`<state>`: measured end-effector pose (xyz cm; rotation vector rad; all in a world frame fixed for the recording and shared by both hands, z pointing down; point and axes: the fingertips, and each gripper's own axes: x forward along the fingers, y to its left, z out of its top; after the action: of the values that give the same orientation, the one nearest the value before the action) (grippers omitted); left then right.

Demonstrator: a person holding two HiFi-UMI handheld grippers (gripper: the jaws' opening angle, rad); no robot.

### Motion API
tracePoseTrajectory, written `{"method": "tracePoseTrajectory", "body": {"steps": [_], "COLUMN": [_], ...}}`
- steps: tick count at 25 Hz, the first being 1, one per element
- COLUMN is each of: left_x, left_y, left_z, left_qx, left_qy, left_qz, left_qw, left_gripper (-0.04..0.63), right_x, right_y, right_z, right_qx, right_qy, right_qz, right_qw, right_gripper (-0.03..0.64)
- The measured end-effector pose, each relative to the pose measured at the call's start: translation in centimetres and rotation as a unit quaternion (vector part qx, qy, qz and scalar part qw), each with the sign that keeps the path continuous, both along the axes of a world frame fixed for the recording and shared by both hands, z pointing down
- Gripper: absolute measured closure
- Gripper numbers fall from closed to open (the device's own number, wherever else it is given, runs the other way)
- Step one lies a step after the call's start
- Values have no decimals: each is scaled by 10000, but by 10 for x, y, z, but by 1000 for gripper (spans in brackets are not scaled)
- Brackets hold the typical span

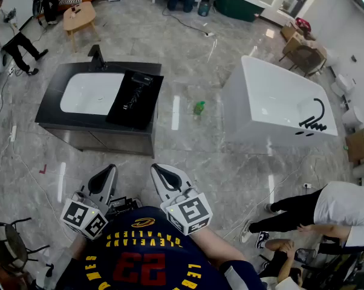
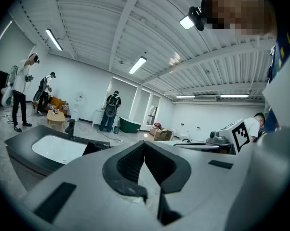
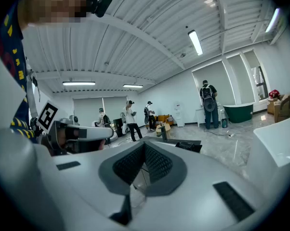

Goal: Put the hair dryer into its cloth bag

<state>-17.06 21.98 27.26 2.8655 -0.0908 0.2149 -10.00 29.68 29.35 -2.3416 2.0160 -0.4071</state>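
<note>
Marble floor [image 1: 194, 156] of a bathroom showroom: at the person's chest, left gripper [image 1: 112, 170] and right gripper [image 1: 158, 170] are both closed, empty; ahead, the black cloth bag [image 1: 130, 101] lies on the vanity [image 1: 97, 138], what looks like the hair dryer [image 1: 141, 79] atop it

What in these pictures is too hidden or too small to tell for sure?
- Head view: the dark things on the black counter are small and black on black; dryer or bag, I cannot tell.
- Left gripper view: the left hand-held gripper, shut, hides part of that counter.
- Head view: the green bottle on the floor is too small to read.
</note>
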Motion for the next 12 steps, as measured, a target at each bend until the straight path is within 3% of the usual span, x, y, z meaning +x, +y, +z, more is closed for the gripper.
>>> {"method": "tracePoseTrajectory", "body": {"steps": [12], "left_x": [31], "left_y": [35], "left_z": [7], "left_qx": [-56], "left_qy": [-78], "left_qz": [545], "left_qw": [9985], "left_gripper": [592], "right_x": [20], "right_y": [41], "right_z": [6], "right_qx": [-74], "right_qy": [-83], "right_qz": [451], "right_qw": [9989], "right_gripper": [609]}}
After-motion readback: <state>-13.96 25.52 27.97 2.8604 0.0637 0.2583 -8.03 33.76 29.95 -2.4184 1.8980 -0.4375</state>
